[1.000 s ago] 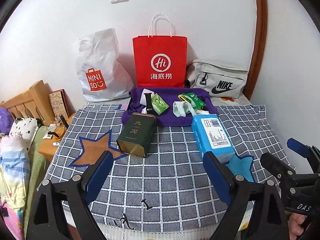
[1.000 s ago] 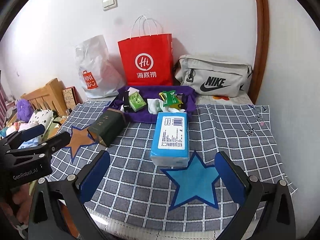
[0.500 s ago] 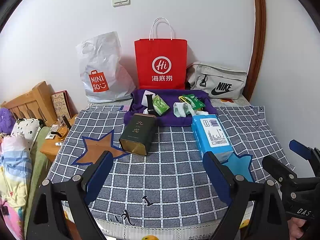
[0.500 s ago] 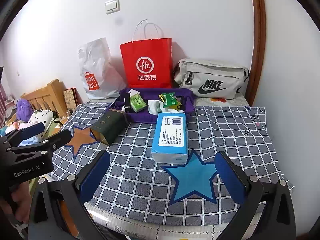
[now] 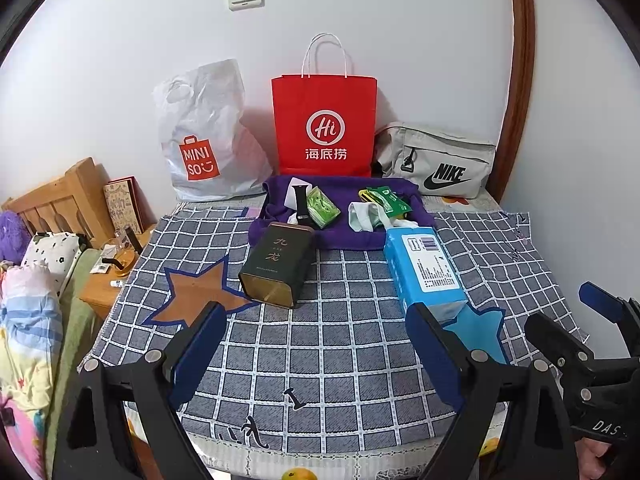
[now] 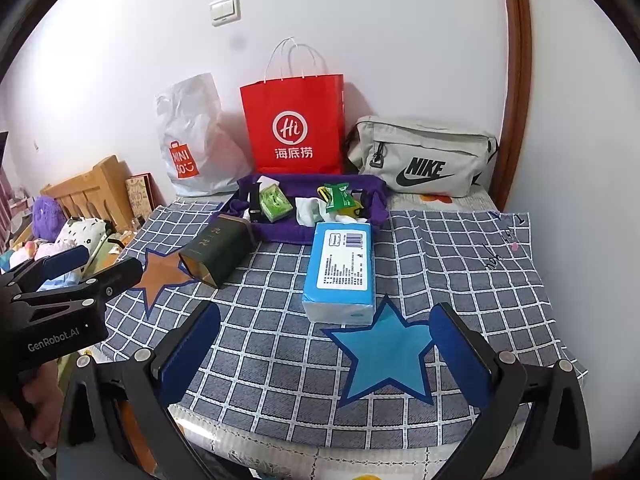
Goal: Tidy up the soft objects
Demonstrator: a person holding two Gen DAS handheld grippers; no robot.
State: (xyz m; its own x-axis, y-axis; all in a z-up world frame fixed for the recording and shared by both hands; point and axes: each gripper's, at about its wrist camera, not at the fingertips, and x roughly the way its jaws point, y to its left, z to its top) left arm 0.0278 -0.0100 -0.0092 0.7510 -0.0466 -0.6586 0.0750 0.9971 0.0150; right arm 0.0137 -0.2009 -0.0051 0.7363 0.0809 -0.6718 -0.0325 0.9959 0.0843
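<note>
On checked cloth (image 5: 340,344): blue tissue pack (image 6: 342,268) lies flat, near end touching blue star (image 6: 386,354); dark tin (image 5: 278,266) on its side beside it. Left hand-held gripper (image 5: 316,350) and right hand-held gripper (image 6: 326,348) both spread wide, empty, above the cloth's front edge.

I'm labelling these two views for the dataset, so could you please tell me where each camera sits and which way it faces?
Left wrist: on the left claw, looking forward and down over the checked cloth to the wall; its open fingers frame the bottom, right claw at right.
Right wrist: on the right claw, same heading; left claw and a hand at left.
Shared: blue tissue pack, dark green tin, red paper bag.
</note>
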